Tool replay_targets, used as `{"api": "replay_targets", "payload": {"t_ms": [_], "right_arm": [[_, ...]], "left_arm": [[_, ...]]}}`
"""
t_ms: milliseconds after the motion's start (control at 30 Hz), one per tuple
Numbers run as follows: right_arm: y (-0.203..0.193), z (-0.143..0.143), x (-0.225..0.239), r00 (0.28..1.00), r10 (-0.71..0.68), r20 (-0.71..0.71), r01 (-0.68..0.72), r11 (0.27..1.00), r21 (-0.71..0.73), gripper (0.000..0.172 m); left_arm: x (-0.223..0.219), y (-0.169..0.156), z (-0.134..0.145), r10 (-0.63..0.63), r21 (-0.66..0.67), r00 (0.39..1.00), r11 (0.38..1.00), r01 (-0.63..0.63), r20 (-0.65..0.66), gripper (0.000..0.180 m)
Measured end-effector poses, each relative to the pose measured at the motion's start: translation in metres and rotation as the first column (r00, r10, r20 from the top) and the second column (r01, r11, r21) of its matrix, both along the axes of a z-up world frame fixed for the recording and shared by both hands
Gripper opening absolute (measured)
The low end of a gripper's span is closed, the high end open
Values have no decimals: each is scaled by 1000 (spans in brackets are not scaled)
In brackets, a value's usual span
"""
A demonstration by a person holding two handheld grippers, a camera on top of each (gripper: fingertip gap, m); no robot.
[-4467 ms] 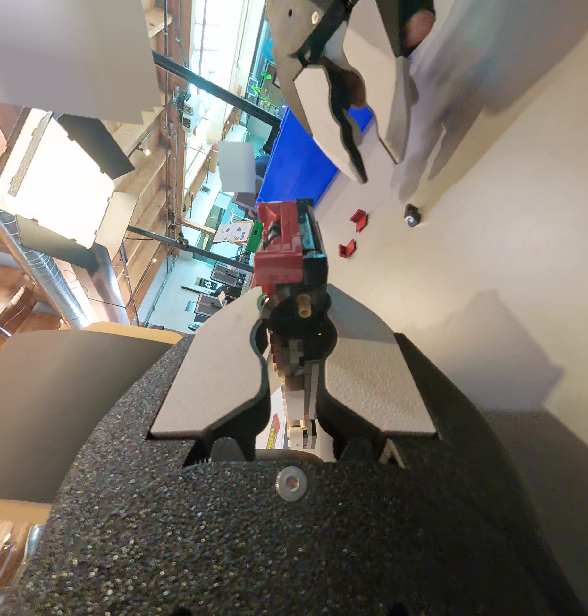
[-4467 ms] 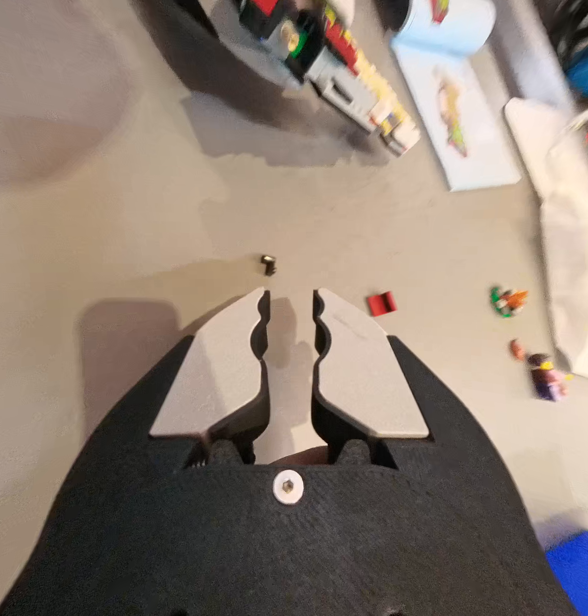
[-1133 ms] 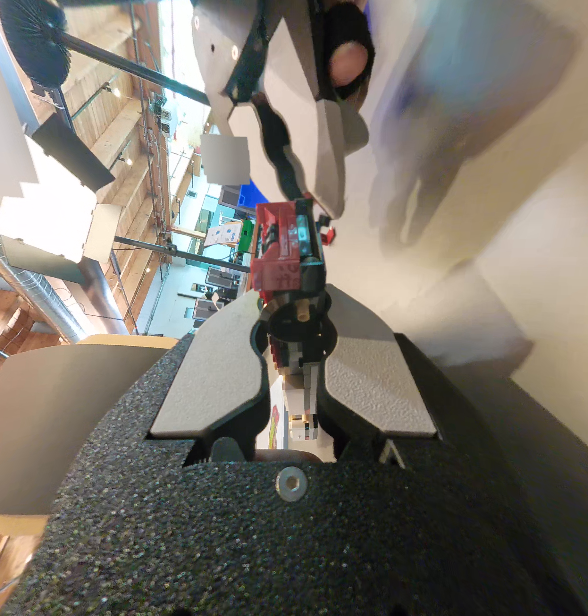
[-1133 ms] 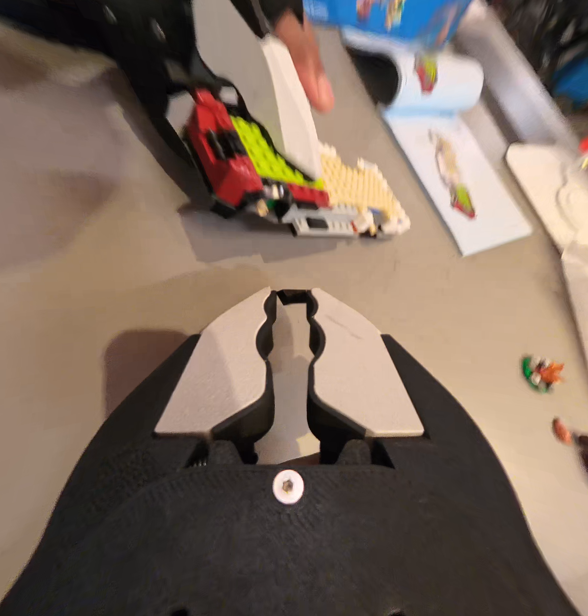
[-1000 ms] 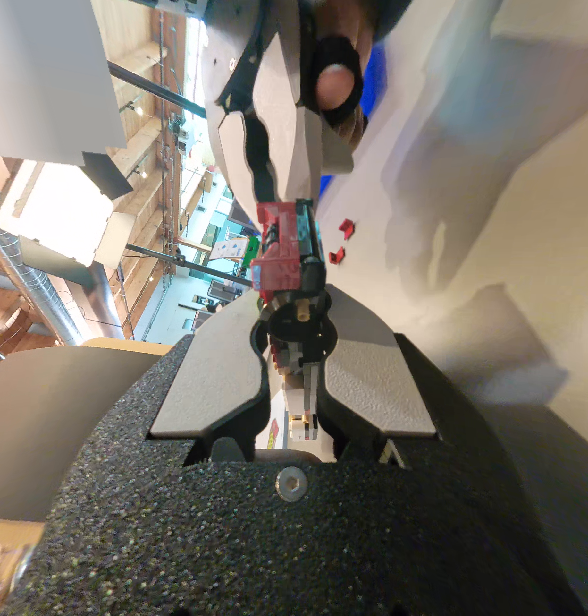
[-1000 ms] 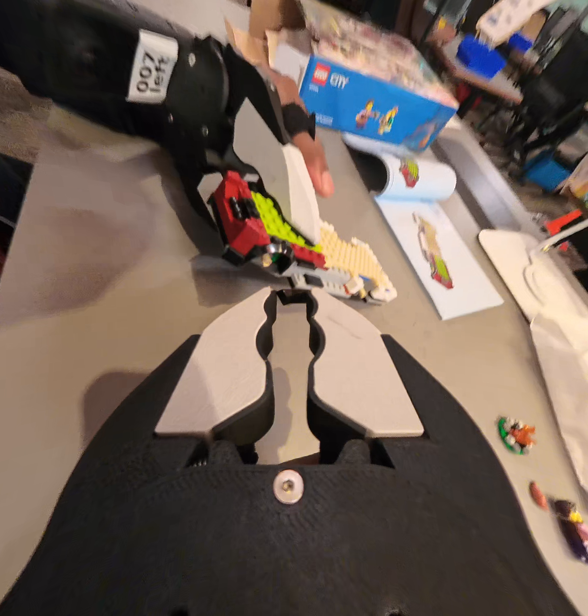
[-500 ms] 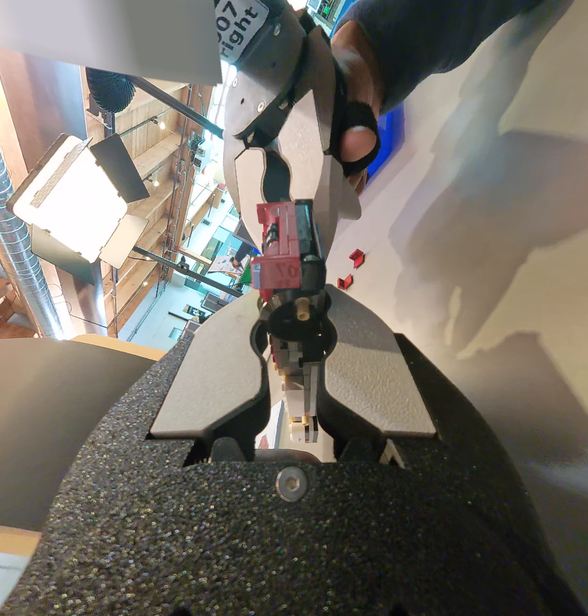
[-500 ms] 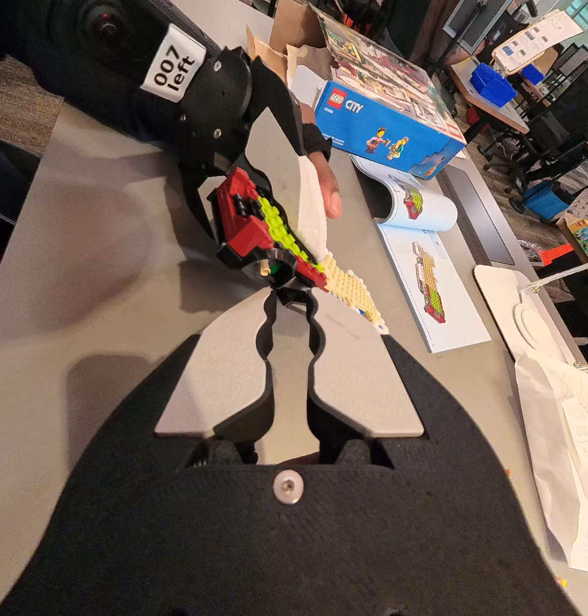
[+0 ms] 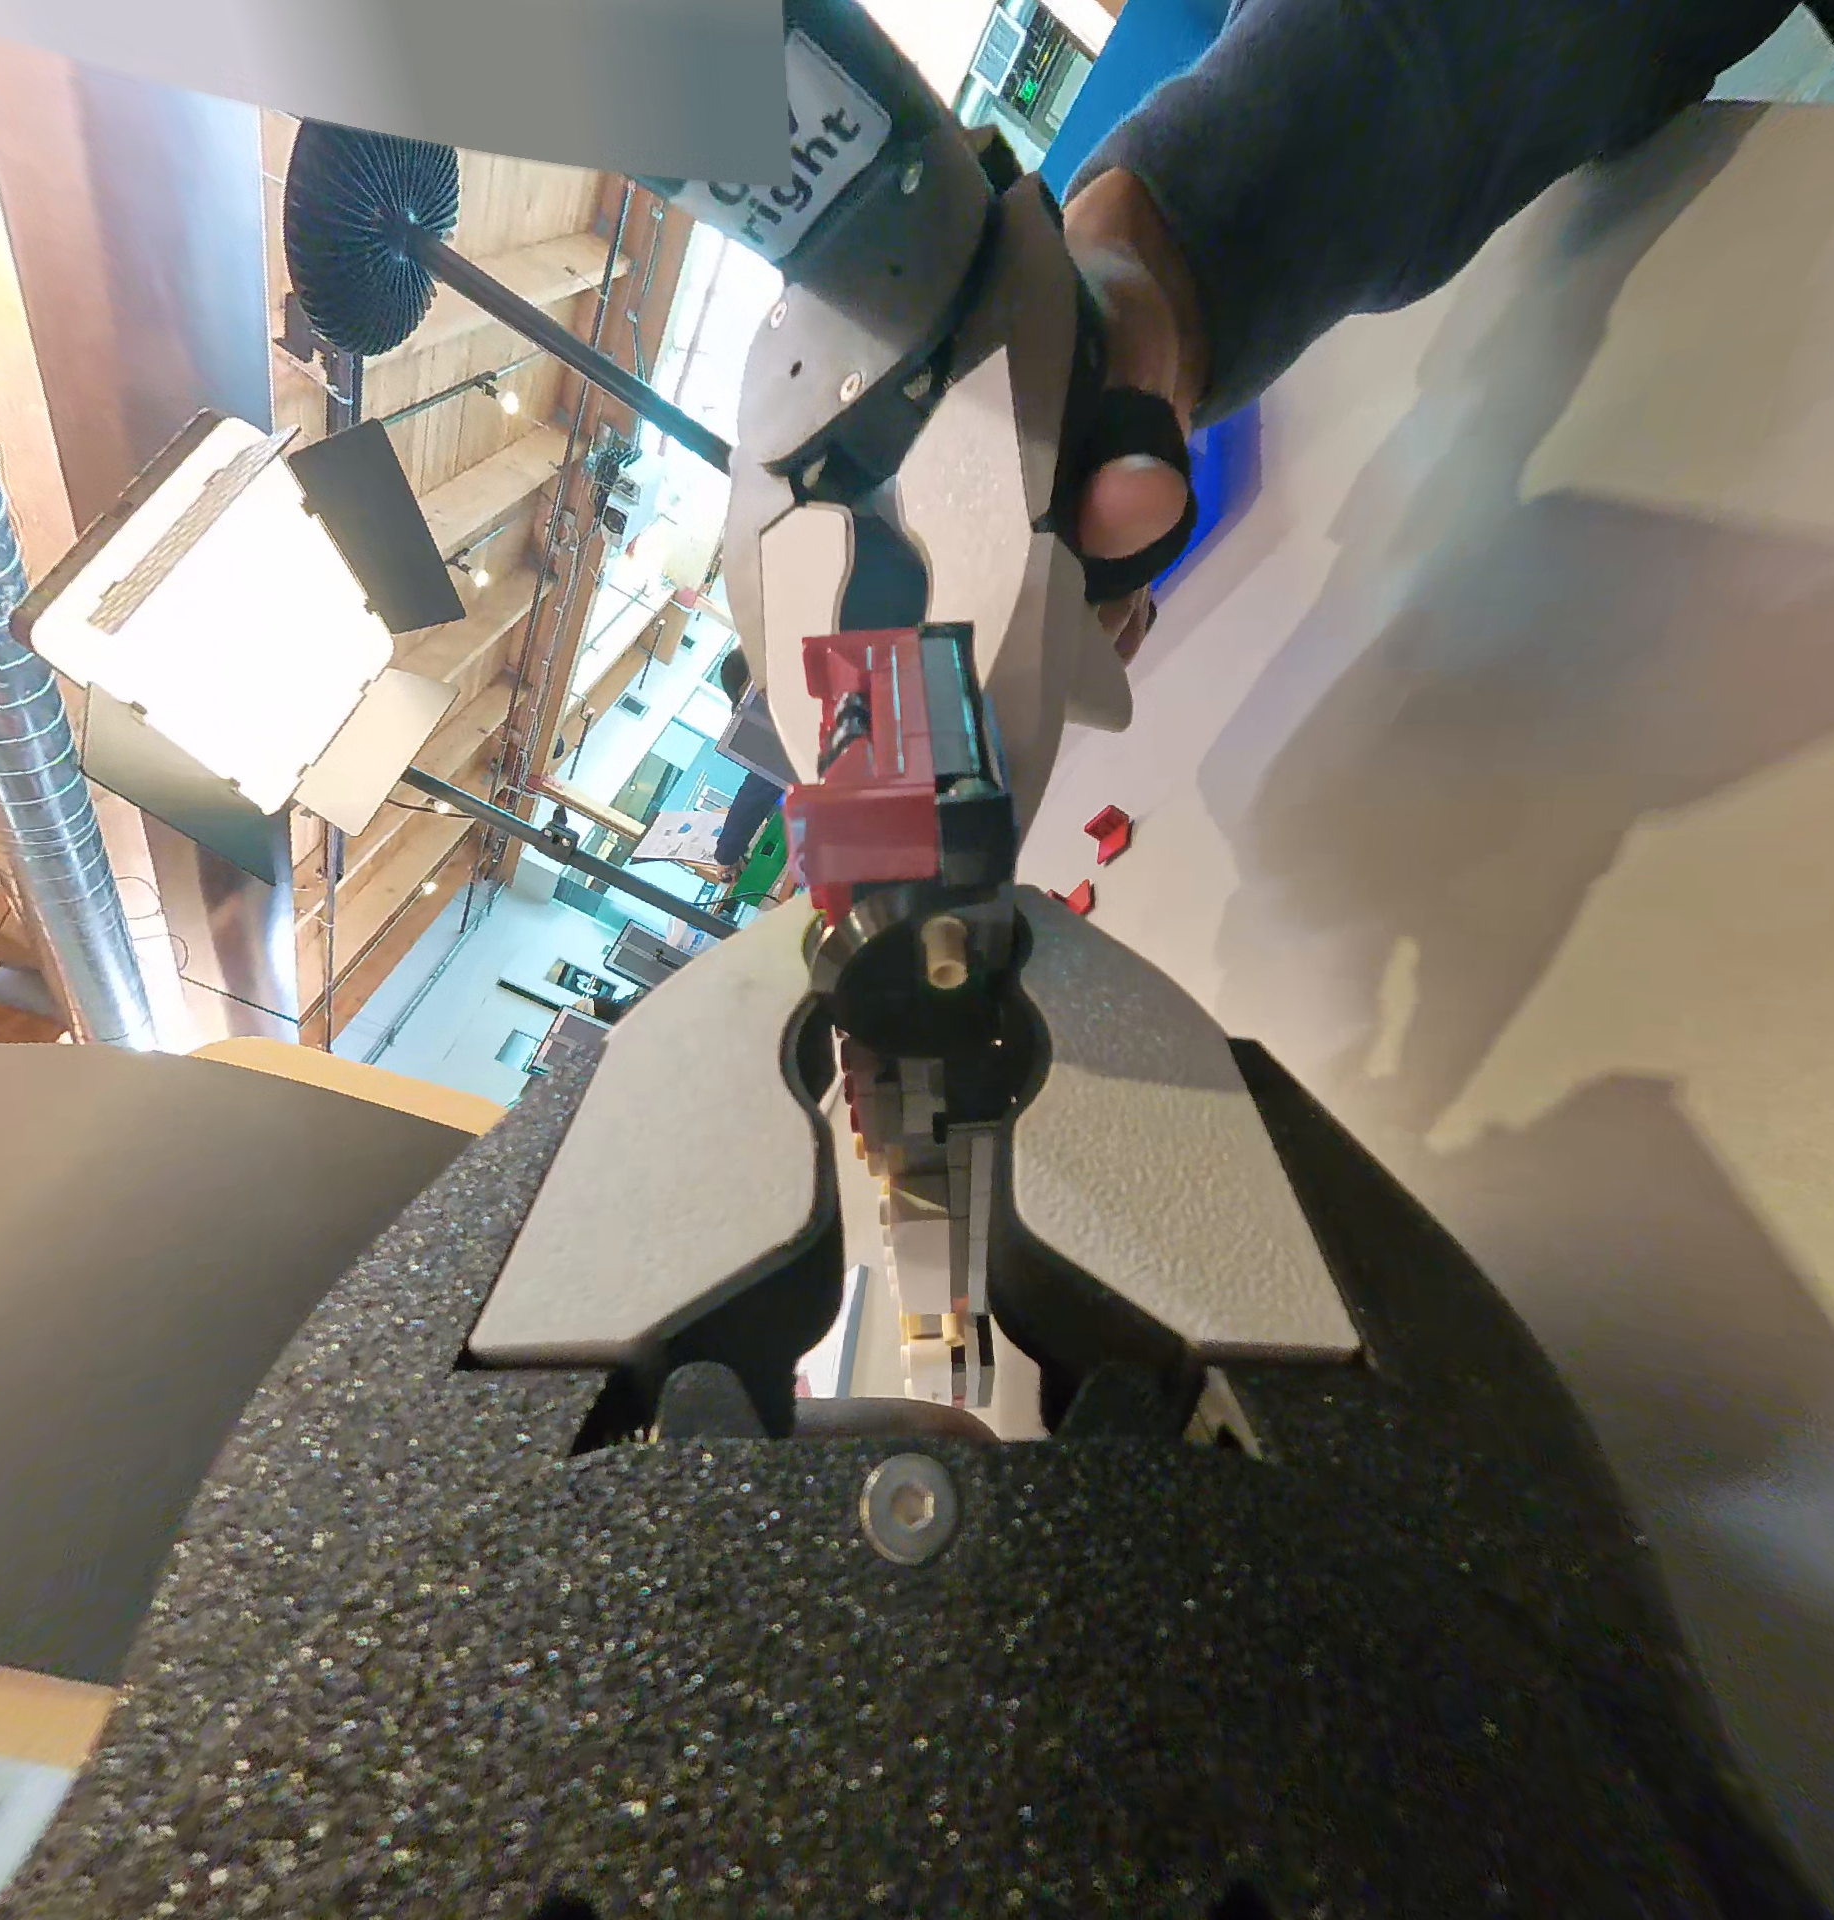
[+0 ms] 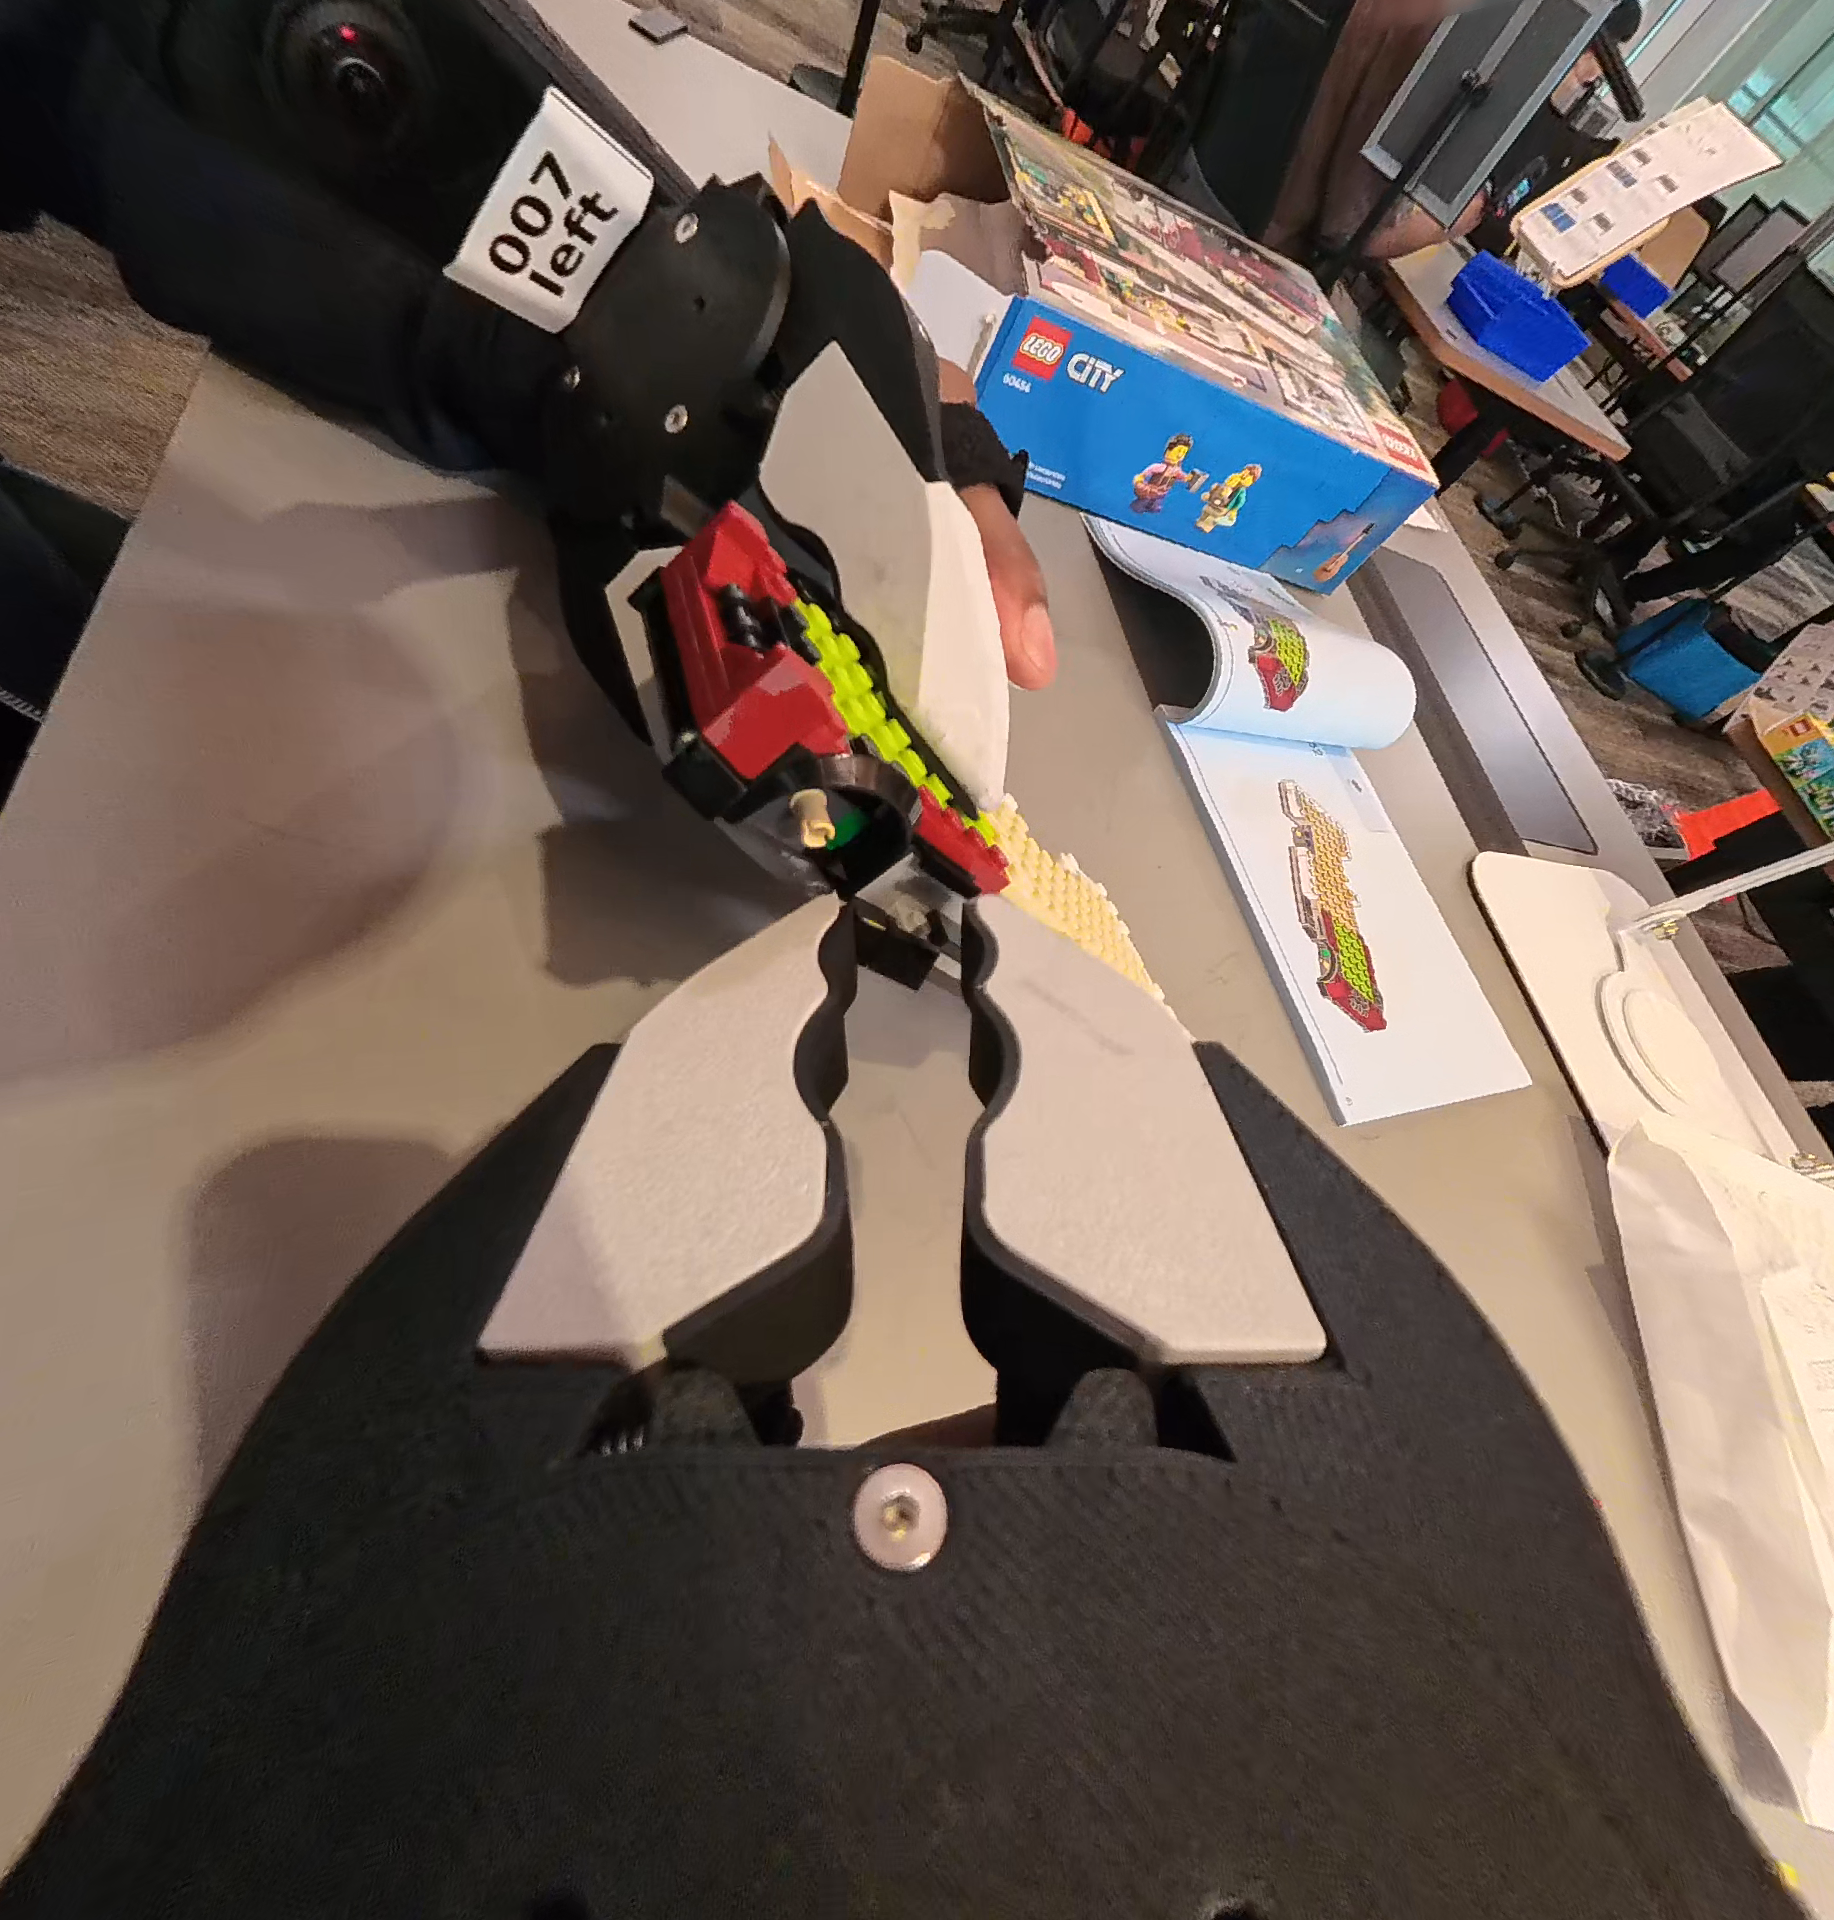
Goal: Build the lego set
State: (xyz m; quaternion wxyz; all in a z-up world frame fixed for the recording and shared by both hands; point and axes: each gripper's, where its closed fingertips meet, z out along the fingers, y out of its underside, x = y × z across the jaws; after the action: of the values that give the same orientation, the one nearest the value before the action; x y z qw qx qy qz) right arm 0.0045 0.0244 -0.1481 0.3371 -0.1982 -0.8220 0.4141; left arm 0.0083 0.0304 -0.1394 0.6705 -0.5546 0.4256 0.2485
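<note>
My left gripper [image 9: 918,935] is shut on a brick model [image 9: 871,831] of red, black, lime green and tan parts, gripped across its body and held tilted above the grey table [image 10: 269,831]. The model [image 10: 767,686] and my left gripper [image 10: 788,582] also show in the right wrist view. My right gripper [image 10: 905,925] has its fingertips against the model's dark underside, by a black round part with a tan pin [image 10: 814,810]. A small black piece [image 10: 897,951] stands between the tips against the model. A thin gap shows beside the right pad, so the pads do not clamp it.
A blue toy box [image 10: 1193,436] and an open instruction booklet [image 10: 1339,904] lie to the right of the model. A white board [image 10: 1578,956] and a white paper bag [image 10: 1744,1351] are at the right edge. Two small red pieces [image 9: 1108,831] lie on the table.
My right gripper rose from the table with the small black piece in its tips and brought it to the model's underside. Its jaws have just widened slightly. My left gripper keeps its hold on the model.
</note>
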Motion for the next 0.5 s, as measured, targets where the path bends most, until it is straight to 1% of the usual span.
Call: {"api": "replay_targets", "payload": {"t_ms": [167,400,500], "right_arm": [[-1,0,1,1000,26,-3,-26,1000,-10,17],[-3,2,6,996,85,2,-85,996,28,19],[1,-2,8,996,90,15,-90,994,56,22]], "left_arm": [[2,-1,-2,-12,-5,1000,1000,12,0,28],[5,-2,-3,-33,-13,999,999,33,3,28],[5,1,-7,-28,-30,1000,999,28,-12,28]]}}
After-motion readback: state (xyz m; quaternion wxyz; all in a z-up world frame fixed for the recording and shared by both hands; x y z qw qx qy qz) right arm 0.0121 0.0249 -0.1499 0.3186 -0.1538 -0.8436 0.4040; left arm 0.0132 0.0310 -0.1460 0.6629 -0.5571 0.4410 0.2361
